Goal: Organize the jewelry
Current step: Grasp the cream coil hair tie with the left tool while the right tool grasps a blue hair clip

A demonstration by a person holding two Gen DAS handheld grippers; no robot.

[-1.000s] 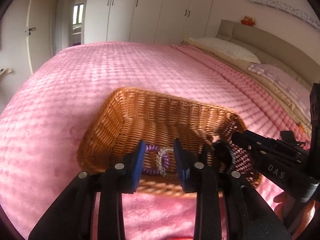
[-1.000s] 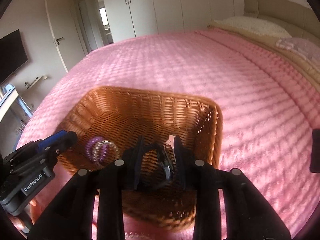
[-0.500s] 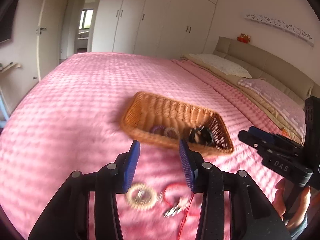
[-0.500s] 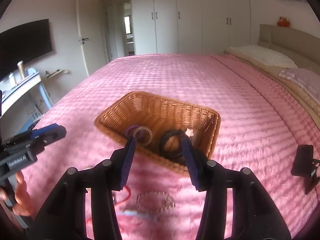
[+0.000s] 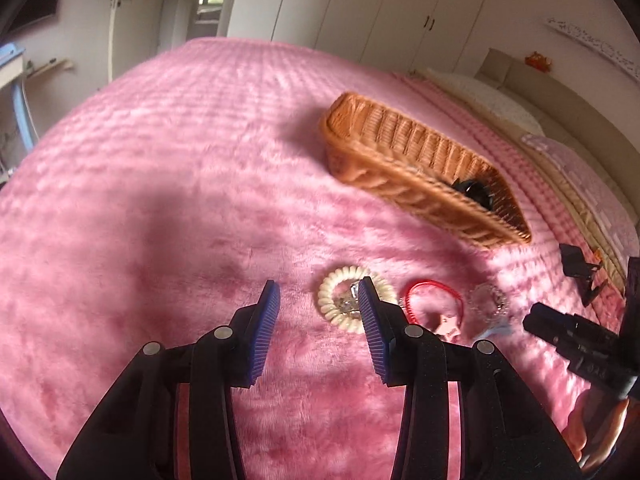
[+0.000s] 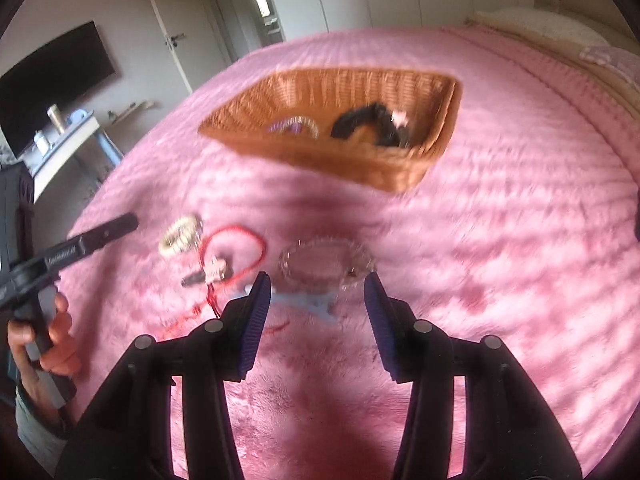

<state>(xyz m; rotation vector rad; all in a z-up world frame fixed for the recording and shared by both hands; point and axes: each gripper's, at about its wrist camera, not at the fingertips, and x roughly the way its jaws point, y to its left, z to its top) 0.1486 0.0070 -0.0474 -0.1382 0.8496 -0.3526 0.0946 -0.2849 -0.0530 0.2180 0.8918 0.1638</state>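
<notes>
A wicker basket (image 5: pixel 404 172) (image 6: pixel 436 120) sits on the pink bedspread and holds a black scrunchie (image 6: pixel 372 124) and a purple coil tie (image 6: pixel 290 126). Near the bed's front lie a cream coil hair tie (image 5: pixel 340 300) (image 6: pixel 180 236), a red cord bracelet (image 5: pixel 434 300) (image 6: pixel 234 252) with a small pink star charm, and a clear bead bracelet (image 5: pixel 488 300) (image 6: pixel 324 266). My left gripper (image 5: pixel 318 296) is open and empty, just left of the cream tie. My right gripper (image 6: pixel 318 286) is open and empty, just in front of the bead bracelet.
A light blue item (image 6: pixel 312 302) lies beside the bead bracelet. A small black stand (image 5: pixel 578 268) sits on the bed to the right. Pillows (image 5: pixel 496 100) and a headboard are at the far right. A desk (image 6: pixel 60 144) and TV stand off the bed's left side.
Both grippers let go inside the basket, pulled back out of it and dropped low over the loose pieces at the bed's front. Their jaws have opened wider.
</notes>
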